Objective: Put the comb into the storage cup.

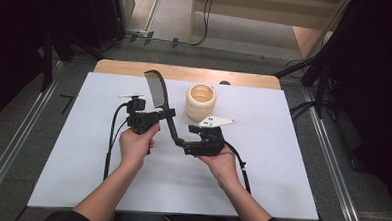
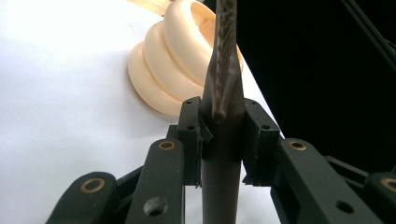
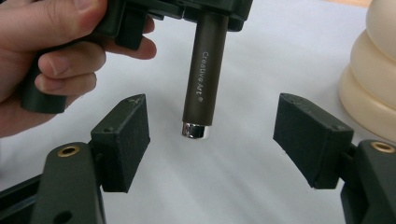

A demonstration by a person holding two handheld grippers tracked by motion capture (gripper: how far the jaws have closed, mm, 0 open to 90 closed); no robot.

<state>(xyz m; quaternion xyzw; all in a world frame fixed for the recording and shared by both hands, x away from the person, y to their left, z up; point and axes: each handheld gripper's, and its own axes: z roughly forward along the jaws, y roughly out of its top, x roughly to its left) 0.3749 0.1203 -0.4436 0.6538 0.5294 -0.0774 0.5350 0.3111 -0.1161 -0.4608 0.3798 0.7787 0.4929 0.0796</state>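
While the left tool clamps the brush at its middle above the desk, its handle slants down toward the right tool, whose wide jaws flank the handle end without touching; the holder stands just behind.

Matt dark handle ends in a shiny metal cap; ribbed cream holder looks smooth.
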